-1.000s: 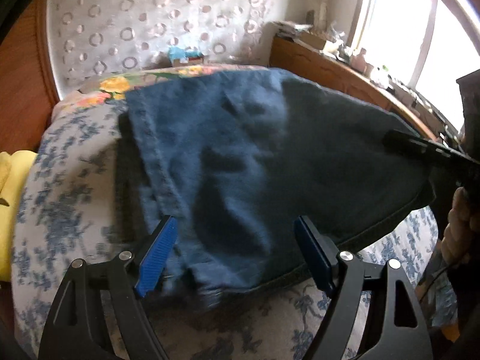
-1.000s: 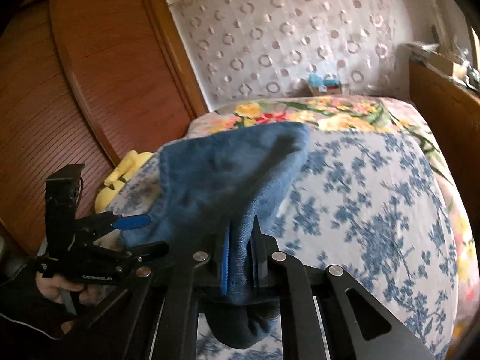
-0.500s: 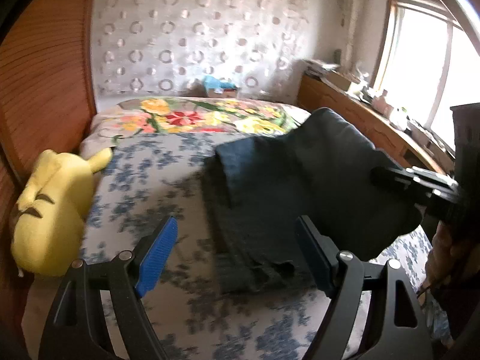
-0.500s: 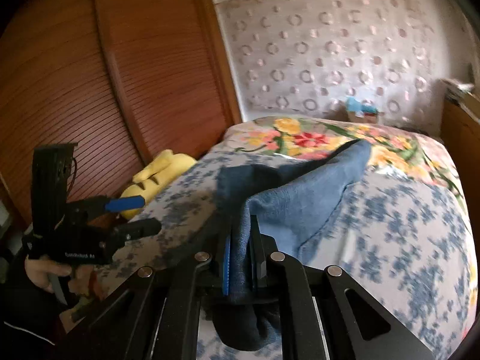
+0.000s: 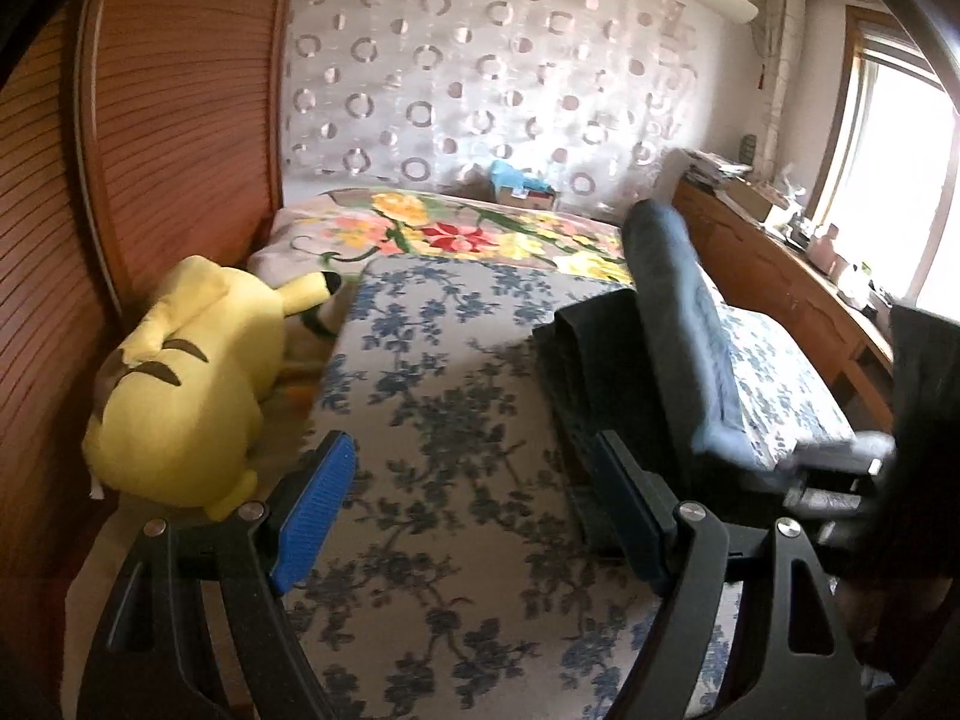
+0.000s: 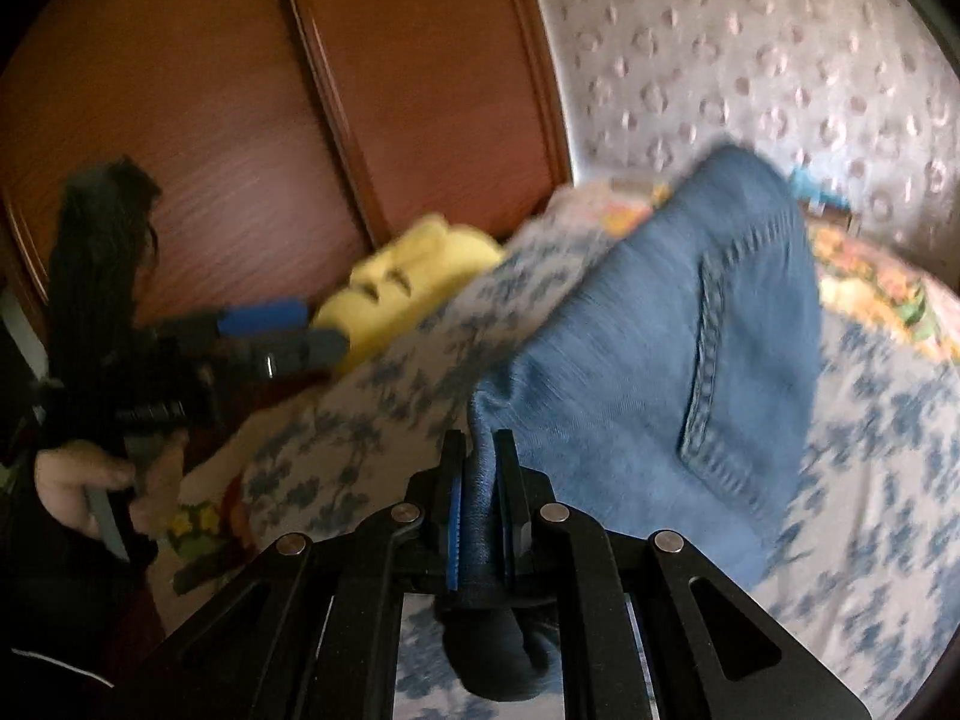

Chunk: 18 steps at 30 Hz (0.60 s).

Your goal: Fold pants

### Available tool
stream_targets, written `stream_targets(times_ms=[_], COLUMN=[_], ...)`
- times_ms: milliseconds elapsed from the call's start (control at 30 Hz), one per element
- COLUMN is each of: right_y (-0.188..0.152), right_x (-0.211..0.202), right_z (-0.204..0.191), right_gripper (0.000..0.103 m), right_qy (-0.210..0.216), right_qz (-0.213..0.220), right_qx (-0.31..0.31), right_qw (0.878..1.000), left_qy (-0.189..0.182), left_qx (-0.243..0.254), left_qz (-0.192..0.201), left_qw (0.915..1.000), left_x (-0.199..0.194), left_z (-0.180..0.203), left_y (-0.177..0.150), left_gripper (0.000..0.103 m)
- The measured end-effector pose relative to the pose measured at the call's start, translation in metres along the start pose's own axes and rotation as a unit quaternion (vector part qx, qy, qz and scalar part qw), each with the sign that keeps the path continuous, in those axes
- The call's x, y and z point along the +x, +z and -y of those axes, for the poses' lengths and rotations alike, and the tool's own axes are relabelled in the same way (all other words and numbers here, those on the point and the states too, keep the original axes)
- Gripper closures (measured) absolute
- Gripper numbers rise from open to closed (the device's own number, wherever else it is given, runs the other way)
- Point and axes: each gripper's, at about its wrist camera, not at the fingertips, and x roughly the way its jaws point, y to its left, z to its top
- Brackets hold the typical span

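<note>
- Wood-grain wardrobe doors (image 5: 174,138), reddish, ribbed, run along the bed's far side; circle-print curtain (image 5: 480,72) behind.
- Quilted bedcover (image 5: 444,396), pale with blue floral print, flat; brighter flower blanket (image 5: 468,228) beyond it.
- Denim pants (image 6: 660,360), blue, stitched pocket seam showing, lifted in a drooping fold above the bedcover, lower part resting on it.
- Plush toy (image 5: 186,378), yellow, rounded, lies between bedcover and wardrobe.
- Right gripper (image 6: 480,516) pinches a bunched denim edge between its pads.
- Left gripper (image 5: 474,516) fingers spread wide, nothing between them, over bare bedcover beside the pants.
</note>
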Motion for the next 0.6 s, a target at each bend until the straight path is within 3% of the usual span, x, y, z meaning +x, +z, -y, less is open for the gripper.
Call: stream_targets(times_ms=[233,400,600], right_y=[-0.018,-0.015,-0.008], right_x=[0.043,0.032,-0.008], right_z=[0.006,0.010,0.003], right_gripper=[0.094,0.087,0.066], right_qy=[0.036,0.028,0.001], right_qz=[-0.066,-0.057,-0.021], right_qx=[0.010,0.013,-0.002], right_qw=[0.997,0.998,1.000], left_qy=[0.004,0.001,-0.005], left_qx=[-0.001,0.001,0.007], left_qz=[-0.001,-0.002,-0.003], left_qw=[1.0000,1.0000,1.0000], left_x=[0.001,0.004,0.006], left_z=[-0.001,0.003,0.011], left_y=[-0.001,-0.001,0.001], left_gripper=[0.022,0.022,0.022])
